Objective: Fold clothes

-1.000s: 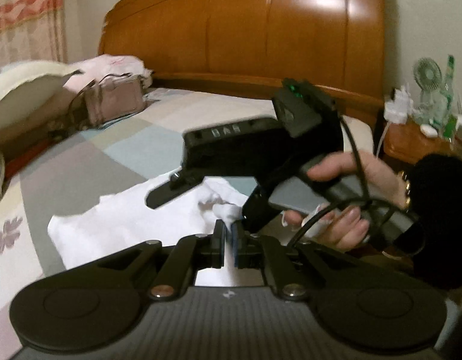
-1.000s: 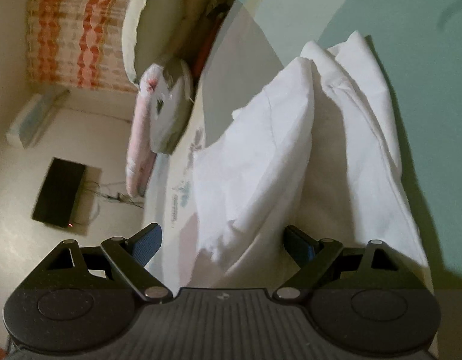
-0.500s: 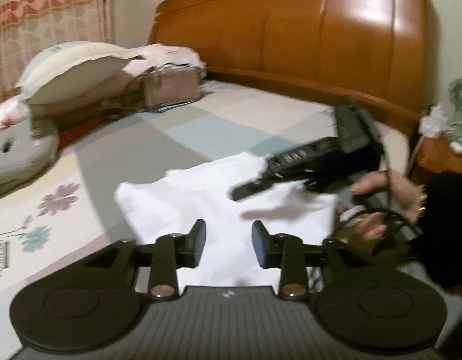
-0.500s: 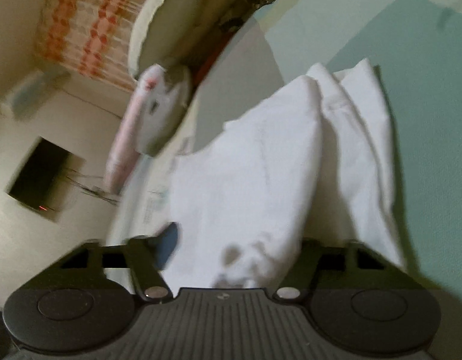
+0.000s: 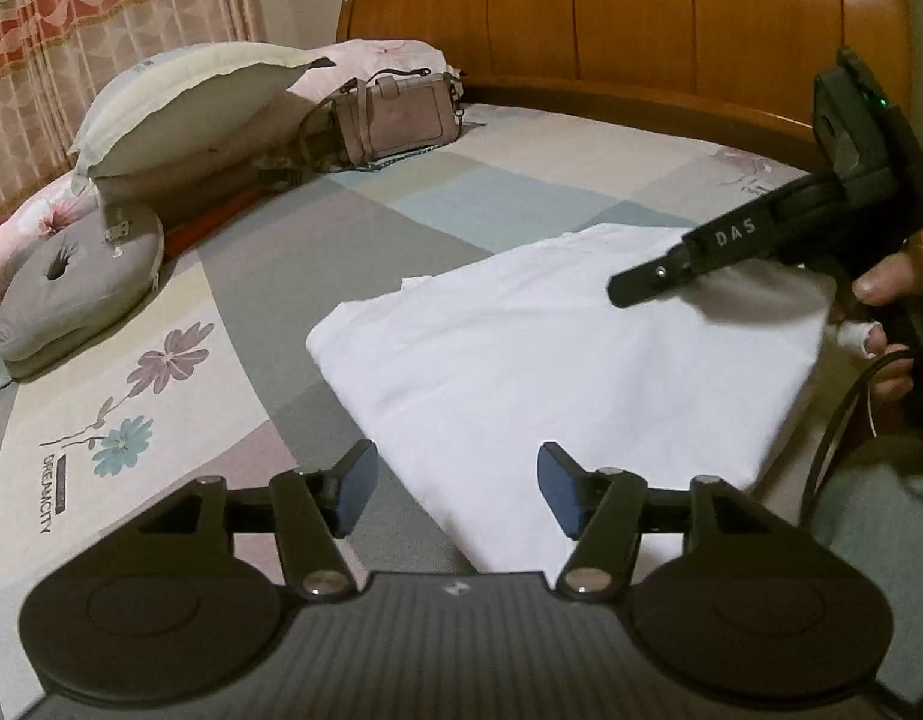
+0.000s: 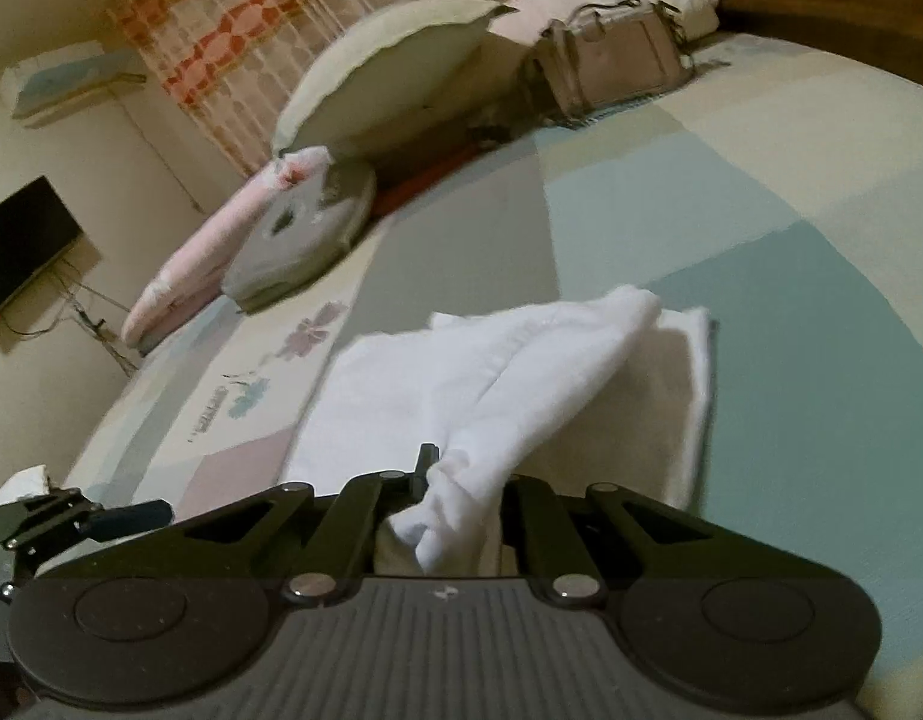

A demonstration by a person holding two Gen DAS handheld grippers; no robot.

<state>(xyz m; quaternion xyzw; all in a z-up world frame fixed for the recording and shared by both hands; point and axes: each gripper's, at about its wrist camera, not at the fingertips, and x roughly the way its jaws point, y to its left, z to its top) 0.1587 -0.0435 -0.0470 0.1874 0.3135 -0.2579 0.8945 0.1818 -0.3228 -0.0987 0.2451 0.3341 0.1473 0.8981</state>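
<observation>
A white garment (image 5: 551, 360) lies folded flat on the patchwork bedspread (image 5: 353, 240). My left gripper (image 5: 455, 483) hovers over its near corner with the jaws opening. The cloth lies under the gap and the pads do not press it. In the right wrist view my right gripper (image 6: 461, 480) is shut on a bunched fold of the white garment (image 6: 401, 372) and holds that edge up off the bed. From the left wrist view the right gripper (image 5: 623, 291) reaches in from the right above the cloth, held by a person's hand (image 5: 881, 300).
Pillows (image 5: 191, 102) and a round grey cushion (image 5: 71, 288) are piled at the bed's left side, with a pinkish handbag (image 5: 395, 114) beside them. A wooden headboard (image 5: 641, 18) closes the far end. A curtain (image 6: 269, 18) and a wall-mounted screen (image 6: 23, 240) lie beyond the bed.
My left gripper let go of the cloth, opened and drew back toward the near corner. My right gripper closed on a fold of the garment, rolled and lifted it.
</observation>
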